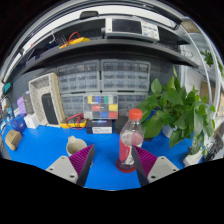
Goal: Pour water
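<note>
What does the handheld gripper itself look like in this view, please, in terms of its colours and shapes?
The gripper shows two pale grey, wedge-shaped fingers that angle inward. Each carries a magenta-purple pad on its inner face. No cables, markings, hand or sleeve are visible in the gripper view.

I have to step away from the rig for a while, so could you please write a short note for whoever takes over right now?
Gripper: open, not pressing on anything. The water bottle, red-capped and upright, stands on the blue table between the fingers, nearer the right finger, with a gap at the left.
A tan cup-like object sits just ahead of the left finger; it may be the pouring target, but that is unclear.
Done: gripper brought around the bottle.
Left: grasp the bottle, lift it, pour. The cap looks on.
</note>
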### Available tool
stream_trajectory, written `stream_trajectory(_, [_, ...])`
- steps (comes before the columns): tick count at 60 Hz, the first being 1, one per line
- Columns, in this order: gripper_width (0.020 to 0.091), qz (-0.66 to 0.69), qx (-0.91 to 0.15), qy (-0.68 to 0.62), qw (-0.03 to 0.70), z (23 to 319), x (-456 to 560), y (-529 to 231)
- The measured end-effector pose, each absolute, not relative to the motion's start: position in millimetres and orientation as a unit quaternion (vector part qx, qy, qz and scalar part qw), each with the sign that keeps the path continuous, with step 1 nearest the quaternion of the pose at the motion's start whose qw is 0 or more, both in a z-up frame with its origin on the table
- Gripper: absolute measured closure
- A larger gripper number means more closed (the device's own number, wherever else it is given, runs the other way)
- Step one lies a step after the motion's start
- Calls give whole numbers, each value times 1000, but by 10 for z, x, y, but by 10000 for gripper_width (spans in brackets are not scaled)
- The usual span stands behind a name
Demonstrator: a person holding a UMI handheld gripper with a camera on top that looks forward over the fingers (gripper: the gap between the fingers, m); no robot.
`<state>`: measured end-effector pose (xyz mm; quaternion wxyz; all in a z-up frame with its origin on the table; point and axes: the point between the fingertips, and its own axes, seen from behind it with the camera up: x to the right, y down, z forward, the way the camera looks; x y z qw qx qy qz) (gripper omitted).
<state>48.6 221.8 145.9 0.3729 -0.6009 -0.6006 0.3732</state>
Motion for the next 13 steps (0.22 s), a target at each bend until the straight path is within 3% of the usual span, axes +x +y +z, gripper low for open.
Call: stream_trajectory(13, [358,404,-588,-596,369,1858,585,2001])
